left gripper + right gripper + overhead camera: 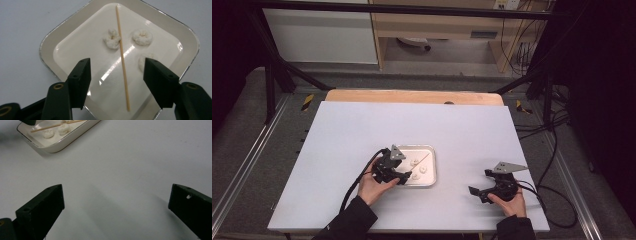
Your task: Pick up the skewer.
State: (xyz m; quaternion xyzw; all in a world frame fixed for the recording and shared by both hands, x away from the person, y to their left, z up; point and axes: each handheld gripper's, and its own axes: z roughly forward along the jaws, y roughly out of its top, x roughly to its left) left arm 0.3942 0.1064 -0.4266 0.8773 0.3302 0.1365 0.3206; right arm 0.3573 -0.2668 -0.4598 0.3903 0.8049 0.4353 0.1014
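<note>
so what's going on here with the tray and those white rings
A person works at a white table with tongs in each hand. The left tongs hang over a shallow tray, jaws apart on either side of a thin wooden skewer lying among three white ring-shaped pieces. Nothing is gripped yet. The right tongs sit wide open over bare table, off to the side.

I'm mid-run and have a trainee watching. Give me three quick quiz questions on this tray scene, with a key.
1. True or false: the left gripper is clamped on the wooden skewer.
2. How many white ring-shaped pieces lie in the tray? A two, B three, C five.
3. Fill in: the right gripper hovers with open jaws over the bare ____.

Key: 1 false, its jaws straddle the skewer without touching it. 2 B: one touching the skewer, one beside it, one partly behind a jaw. 3 table.
</note>
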